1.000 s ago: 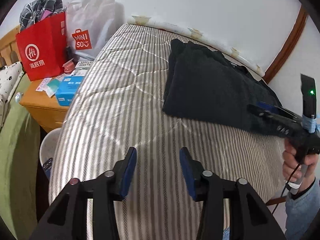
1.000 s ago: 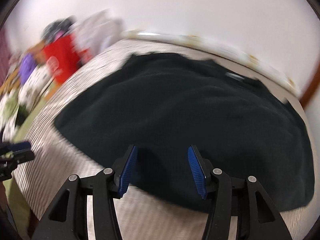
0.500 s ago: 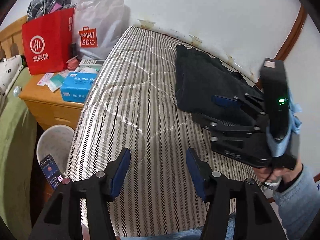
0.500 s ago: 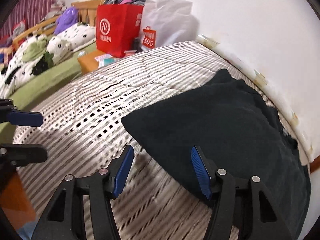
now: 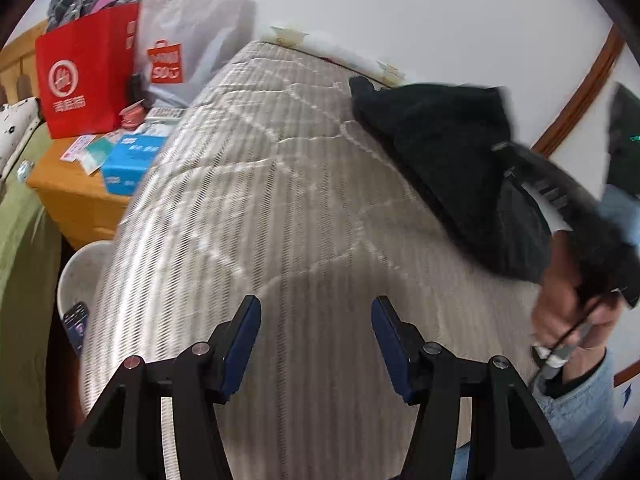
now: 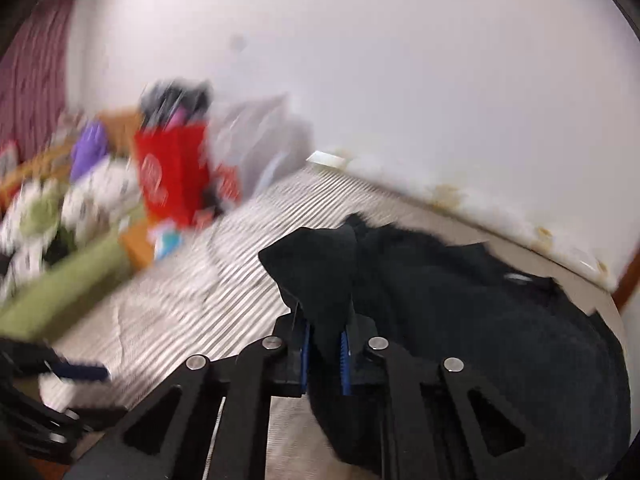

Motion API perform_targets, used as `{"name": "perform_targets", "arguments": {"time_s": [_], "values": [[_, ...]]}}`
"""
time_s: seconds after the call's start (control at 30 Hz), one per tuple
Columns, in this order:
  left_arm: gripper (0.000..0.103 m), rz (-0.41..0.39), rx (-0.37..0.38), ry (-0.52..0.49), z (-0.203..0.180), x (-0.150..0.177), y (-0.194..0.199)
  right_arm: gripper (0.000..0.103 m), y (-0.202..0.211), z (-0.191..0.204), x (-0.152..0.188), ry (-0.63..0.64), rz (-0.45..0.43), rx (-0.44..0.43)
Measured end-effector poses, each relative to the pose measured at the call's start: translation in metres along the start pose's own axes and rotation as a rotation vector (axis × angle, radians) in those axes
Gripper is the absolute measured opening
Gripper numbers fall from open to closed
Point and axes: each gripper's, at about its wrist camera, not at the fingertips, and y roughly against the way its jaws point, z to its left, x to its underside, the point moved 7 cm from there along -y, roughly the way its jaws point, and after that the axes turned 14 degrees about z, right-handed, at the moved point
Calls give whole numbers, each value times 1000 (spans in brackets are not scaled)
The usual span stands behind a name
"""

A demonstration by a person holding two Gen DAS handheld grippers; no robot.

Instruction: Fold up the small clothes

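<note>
So the right gripper (image 6: pixel 325 344) has just been snapping closed and it's now pinching a corner of the black garment (image 6: pixel 460 300) between its 2 blue pads (image 6: pixel 345 354). The pinched corner is sticking up above the jaws in a little peak, while the rest of the fabric is lying bunched on the striped mattress (image 6: pixel 208 280), over toward the white wall (image 6: pixel 400 80) side. The right wrist view is pretty blurry, so no fine detail there.

The left gripper (image 5: pixel 316 344) is hanging over bare mattress near the front edge, jaws spread apart with nothing between them, just striped cover showing through the gap. From its camera the garment is sitting up and to the right, well apart from the left fingers, with the person's hand (image 5: pixel 568 312) and a light blue sleeve (image 5: pixel 580 396) below it at the right edge.

Off to the left beside the bed, a wooden nightstand (image 5: pixel 68 200) is carrying a red paper bag (image 5: pixel 88 72), a whitish plastic shopping bag (image 5: pixel 192 40) and a blue box (image 5: pixel 132 160). A white bin (image 5: pixel 80 276) is sitting below it.
</note>
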Motion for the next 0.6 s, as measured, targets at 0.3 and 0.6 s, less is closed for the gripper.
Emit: {"name": "perform_targets", "arguments": {"time_s": [0.3,0.6], "values": [[55,7,82,-93,-82,-25,-20,7,81,-198,59,-395,-95,41],[55,96,152,-237,-179,-25,-67,11,67,-308,189,-714,38,20]]}}
